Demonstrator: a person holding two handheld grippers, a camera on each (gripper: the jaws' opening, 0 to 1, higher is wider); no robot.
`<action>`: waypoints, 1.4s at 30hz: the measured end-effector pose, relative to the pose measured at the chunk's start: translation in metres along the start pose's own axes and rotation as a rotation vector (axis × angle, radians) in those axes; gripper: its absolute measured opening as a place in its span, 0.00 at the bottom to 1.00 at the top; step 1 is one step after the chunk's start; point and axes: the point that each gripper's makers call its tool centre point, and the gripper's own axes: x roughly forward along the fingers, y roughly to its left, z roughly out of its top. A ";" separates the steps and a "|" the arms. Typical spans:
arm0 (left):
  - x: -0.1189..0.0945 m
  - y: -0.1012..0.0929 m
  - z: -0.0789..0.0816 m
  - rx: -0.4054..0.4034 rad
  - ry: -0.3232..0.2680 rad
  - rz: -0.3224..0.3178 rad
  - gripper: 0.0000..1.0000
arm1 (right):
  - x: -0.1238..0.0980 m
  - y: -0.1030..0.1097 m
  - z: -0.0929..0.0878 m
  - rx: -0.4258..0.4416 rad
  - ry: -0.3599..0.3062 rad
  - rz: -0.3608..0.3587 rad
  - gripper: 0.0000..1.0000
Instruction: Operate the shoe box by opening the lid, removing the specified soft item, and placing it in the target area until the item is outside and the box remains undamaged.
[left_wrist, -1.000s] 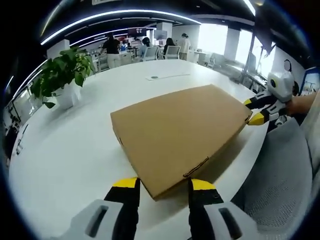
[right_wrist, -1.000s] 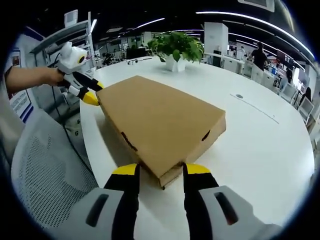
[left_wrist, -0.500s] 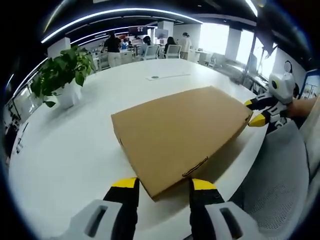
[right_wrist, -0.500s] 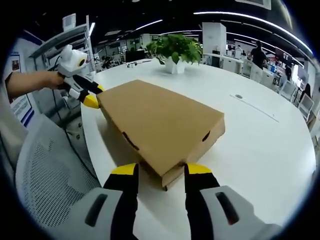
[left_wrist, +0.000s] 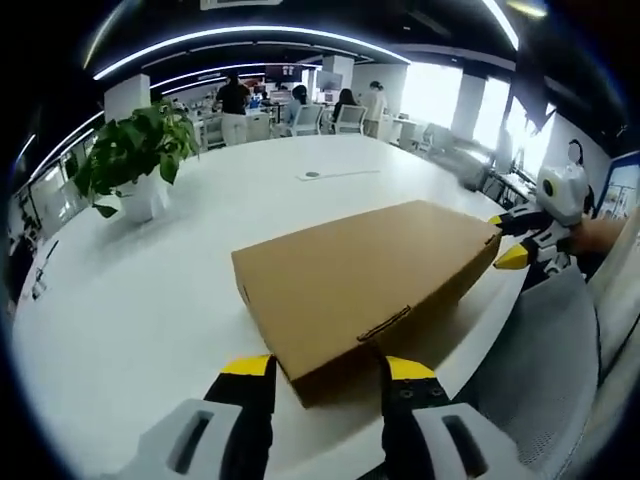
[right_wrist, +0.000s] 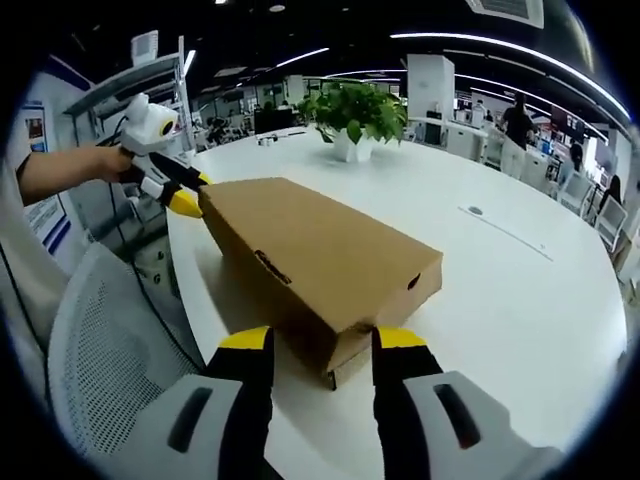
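The cardboard shoe box (left_wrist: 365, 285) lies lid-down-shut near the table's (left_wrist: 130, 300) near edge, its long side running along that edge. Beyond the box the white tabletop is bare far toward the far edge, where a potted plant (left_wrist: 135, 150) stands, well apart from the box. Off the near edge sits a grey mesh chair (right_wrist: 105, 350), just below the box side.

My left gripper (left_wrist: 318, 372) is at one end of the box, jaws set wide, one yellow tip on either side of the near corner; the corner sits between them, and I cannot tell whether either tip touches cardboard. In the right gripper view the same tool (right_wrist: 185, 195) reaches in from the left, held by my hand (right_wrist: 100, 165), tips at the far corner of the box.

My right gripper (right_wrist: 318, 345) is at the opposite end, jaws likewise wide, straddling that corner (right_wrist: 340, 365). In the left gripper view it (left_wrist: 505, 245) comes in from the right, tips at the far end of the box.

People stand at desks far beyond the table (left_wrist: 235, 100).
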 end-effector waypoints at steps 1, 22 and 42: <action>-0.002 -0.001 0.003 -0.001 -0.006 -0.003 0.42 | -0.001 0.000 0.001 -0.003 -0.002 -0.001 0.36; -0.023 0.000 0.055 0.037 -0.109 -0.011 0.48 | -0.016 -0.015 0.050 -0.030 -0.097 -0.045 0.37; -0.017 0.047 0.101 0.118 -0.205 0.113 0.27 | -0.013 -0.045 0.094 -0.092 -0.132 -0.083 0.36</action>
